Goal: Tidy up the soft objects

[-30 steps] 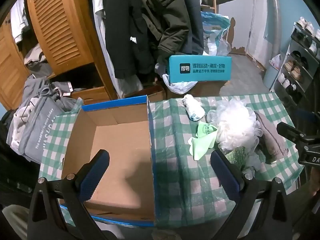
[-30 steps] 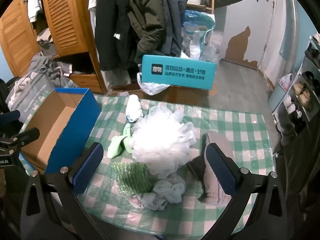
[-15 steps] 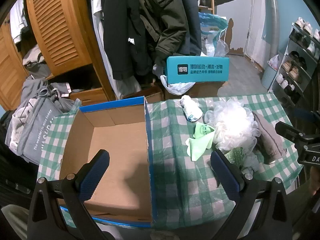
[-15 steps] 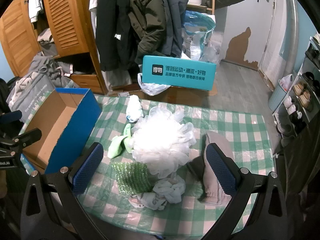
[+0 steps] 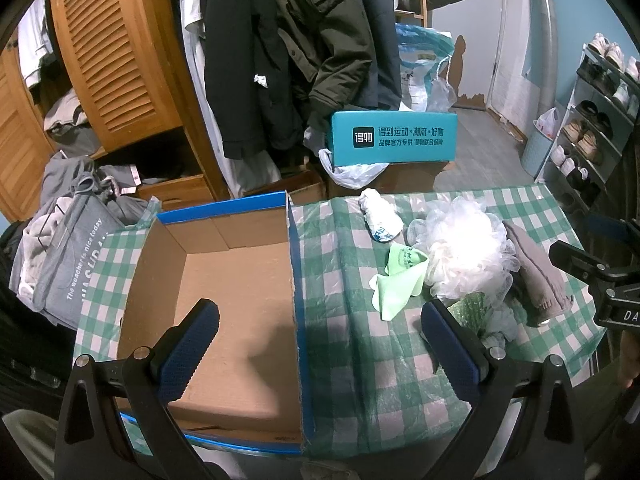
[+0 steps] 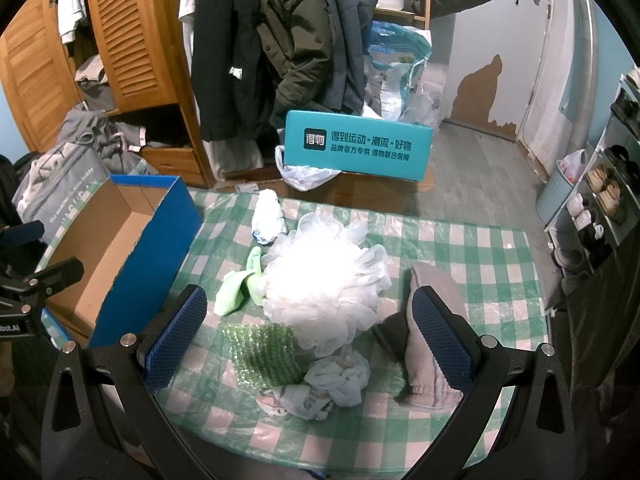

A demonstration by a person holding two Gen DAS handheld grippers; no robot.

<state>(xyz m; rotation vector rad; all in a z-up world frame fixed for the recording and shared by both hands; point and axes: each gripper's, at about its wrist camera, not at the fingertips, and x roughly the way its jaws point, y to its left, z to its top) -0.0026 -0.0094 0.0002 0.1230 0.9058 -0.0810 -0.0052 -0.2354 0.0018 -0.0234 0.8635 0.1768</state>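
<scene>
Both tools, left (image 5: 318,342) and right (image 6: 308,330), spread and unloaded; mesh bath pouf (image 6: 324,288) heaped with cloths beside empty cardboard box (image 5: 236,304), awaiting sorting.

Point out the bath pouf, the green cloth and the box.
bath pouf (image 6: 324,284), right wrist view, middle of the mesh.
green cloth (image 6: 236,292), right wrist view, its lower fold.
box (image 5: 236,300), left wrist view, bare cardboard floor.

Teal box (image 6: 357,146) behind table is showing a black logo square w/ white chars 得物, then line 得到运动×潮流×好物, smaller line below 品牌官方专供 得物联合保障. Grey bag (image 5: 76,264) at left is reading "The weather is nice today" w/ bigger letters under it, partly hidden. Right gripper body in left view is showing "DA", rest cut off.
</scene>
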